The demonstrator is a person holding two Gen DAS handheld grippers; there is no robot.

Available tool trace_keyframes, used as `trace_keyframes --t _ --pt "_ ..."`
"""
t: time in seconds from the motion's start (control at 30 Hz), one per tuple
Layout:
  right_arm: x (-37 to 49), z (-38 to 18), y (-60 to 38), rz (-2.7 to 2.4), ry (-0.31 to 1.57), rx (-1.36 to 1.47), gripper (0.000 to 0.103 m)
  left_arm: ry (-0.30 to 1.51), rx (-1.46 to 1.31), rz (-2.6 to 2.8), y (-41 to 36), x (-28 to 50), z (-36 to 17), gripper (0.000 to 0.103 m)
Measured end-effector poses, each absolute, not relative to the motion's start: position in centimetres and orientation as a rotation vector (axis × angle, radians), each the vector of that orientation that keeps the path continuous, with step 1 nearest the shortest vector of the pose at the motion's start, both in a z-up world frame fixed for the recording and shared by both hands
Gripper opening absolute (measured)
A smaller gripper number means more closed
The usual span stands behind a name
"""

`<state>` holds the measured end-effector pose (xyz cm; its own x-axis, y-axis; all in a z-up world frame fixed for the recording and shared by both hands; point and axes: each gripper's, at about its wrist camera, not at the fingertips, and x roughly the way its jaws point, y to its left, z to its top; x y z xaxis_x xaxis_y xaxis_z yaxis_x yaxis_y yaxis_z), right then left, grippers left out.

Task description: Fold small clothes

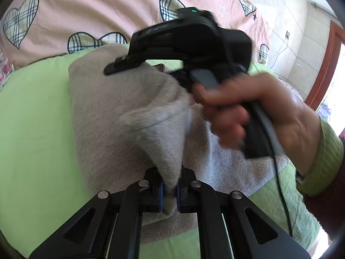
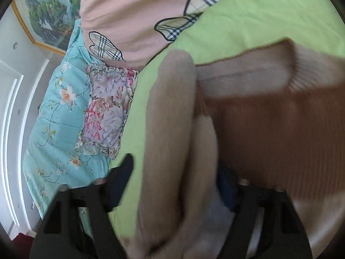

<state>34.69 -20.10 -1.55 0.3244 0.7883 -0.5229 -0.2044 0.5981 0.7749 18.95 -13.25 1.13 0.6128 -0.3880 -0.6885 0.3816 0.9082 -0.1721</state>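
Note:
A beige knitted sweater (image 1: 103, 112) lies on a light green sheet (image 1: 32, 129). My left gripper (image 1: 170, 192) is shut on a lifted fold of the sweater near its lower edge. My right gripper (image 1: 120, 64), held by a hand (image 1: 248, 108), is over the sweater's upper part. In the right wrist view the right gripper (image 2: 172, 185) has its fingers spread wide, and a beige sleeve (image 2: 170, 129) runs up between them. The sweater's body (image 2: 269, 129) fills the right side, blurred.
A pink bedspread with plaid hearts (image 1: 107, 10) lies beyond the green sheet. A floral cloth (image 2: 107, 108) and a turquoise flowered quilt (image 2: 58, 108) lie at the left in the right wrist view. A wall, cable and door frame (image 1: 327, 64) are at the right.

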Motion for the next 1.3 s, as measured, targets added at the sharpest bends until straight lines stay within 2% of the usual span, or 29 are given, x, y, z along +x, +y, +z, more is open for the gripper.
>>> trace_keyframes --t 0.03,0.1,0.37,0.6,0.83,1.03,1.2,1.27,1.3 --pt "35.1 -1.4 -20.1 0.716 1.047 0.669 0.022 0.793 -0.004 -0.442 -13.3 19.0 1.4 0.006" --pt "35.0 -0.3 -20.0 0.732 1.027 0.646 0.018 0.79 -0.011 -0.457 -13.4 18.8 2.1 0.006" --pt "28.1 5.4 -28.2 0.572 0.853 0.488 0.017 0.759 -0.03 -0.635 -19.1 16.9 4.1 0.007" --pt "24.7 2.4 -35.2 0.348 0.908 0.424 0.017 0.84 0.008 -0.71 -25.9 17.1 0.7 0.007" --pt "24.4 2.3 -36.6 0.322 0.877 0.369 0.017 0.856 -0.019 -0.732 -26.6 17.9 0.3 0.007" --pt "24.6 -0.8 -37.6 0.297 0.911 0.388 0.018 0.911 -0.003 -0.713 -27.3 17.8 -1.6 0.009" --pt "23.1 0.2 -38.0 0.279 0.893 0.399 0.033 0.951 -0.026 -0.74 -26.1 18.6 -0.4 0.025" --pt "22.1 0.9 -38.2 0.273 0.882 0.386 0.051 0.947 -0.045 -0.751 -25.0 18.0 0.5 0.028" --pt "21.7 1.0 -38.3 0.265 0.877 0.38 0.068 0.933 -0.053 -0.752 -24.1 17.7 1.1 0.033"
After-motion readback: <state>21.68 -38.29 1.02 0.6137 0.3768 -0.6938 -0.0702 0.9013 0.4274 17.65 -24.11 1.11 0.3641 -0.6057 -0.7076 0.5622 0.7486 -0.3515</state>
